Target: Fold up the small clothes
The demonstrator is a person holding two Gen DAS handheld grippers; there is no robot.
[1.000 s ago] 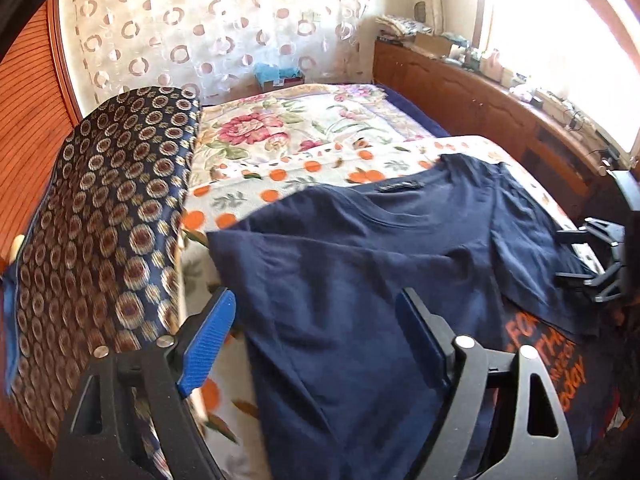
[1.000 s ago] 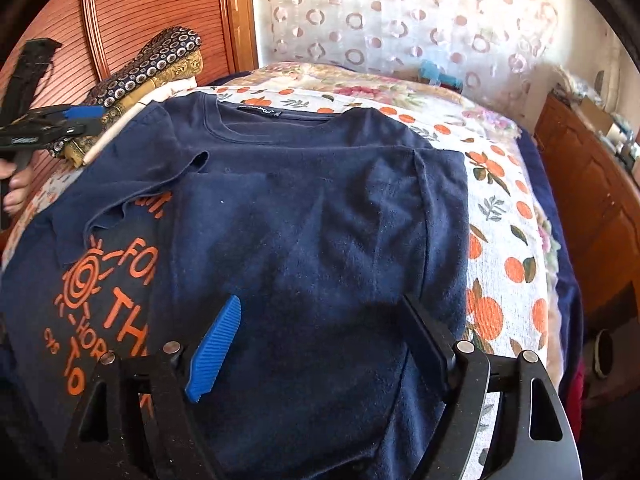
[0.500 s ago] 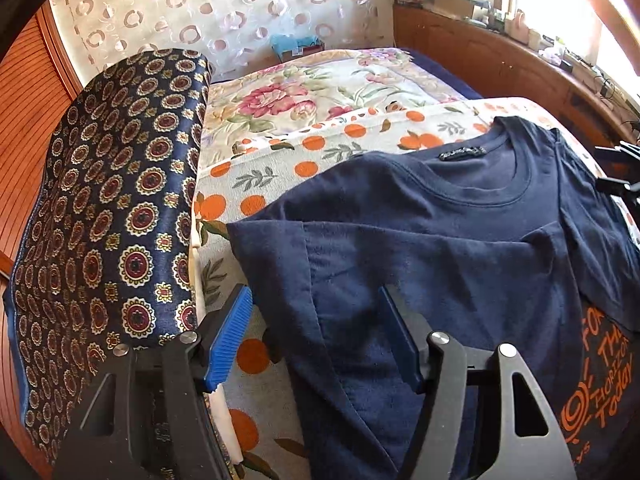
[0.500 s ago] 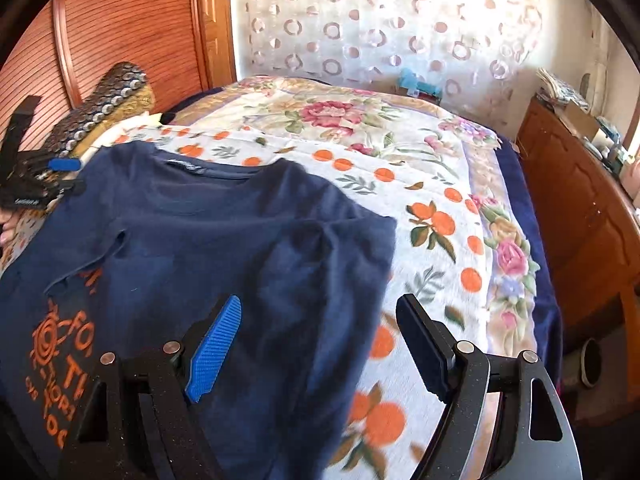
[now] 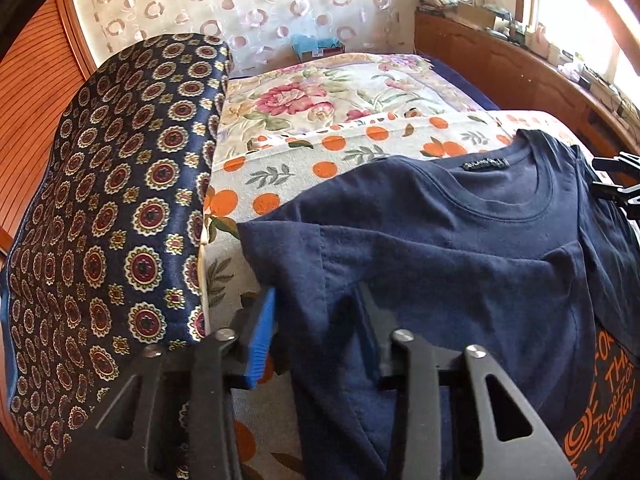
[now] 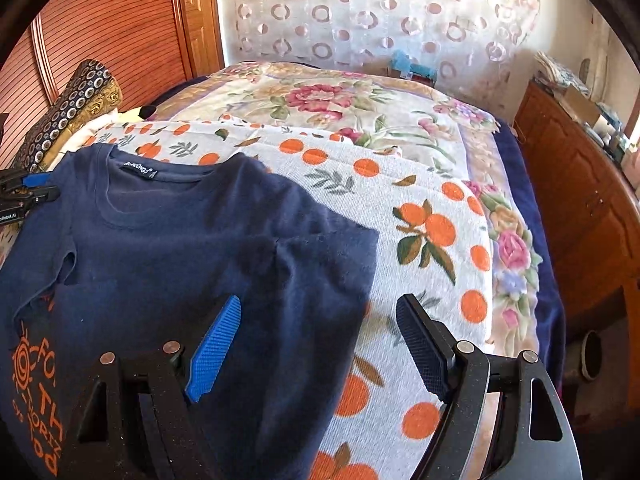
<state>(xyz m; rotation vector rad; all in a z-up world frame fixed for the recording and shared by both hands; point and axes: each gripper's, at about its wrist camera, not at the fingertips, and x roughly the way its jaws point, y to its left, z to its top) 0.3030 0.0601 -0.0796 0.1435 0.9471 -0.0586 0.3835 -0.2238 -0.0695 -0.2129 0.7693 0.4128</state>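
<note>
A navy T-shirt (image 5: 460,248) with orange print lies flat on the orange-dotted bedspread, both sleeves folded inward; it also shows in the right wrist view (image 6: 168,248). My left gripper (image 5: 316,332) straddles the shirt's left folded edge, its jaws partly closed with a gap between them, the cloth between the fingers. My right gripper (image 6: 320,344) is wide open over the shirt's right folded edge, one finger above the cloth, the other above the bedspread. Each gripper shows at the far edge of the other's view.
A patterned navy cushion (image 5: 112,208) lies close on the left of the shirt. The floral bedspread (image 6: 360,120) stretches toward the curtain. A wooden cabinet (image 6: 580,208) stands along the right of the bed, with clutter on top.
Both grippers have moved outward to the shirt's side edges. The left gripper's jaws have narrowed around the left edge. The right gripper has stayed wide open.
</note>
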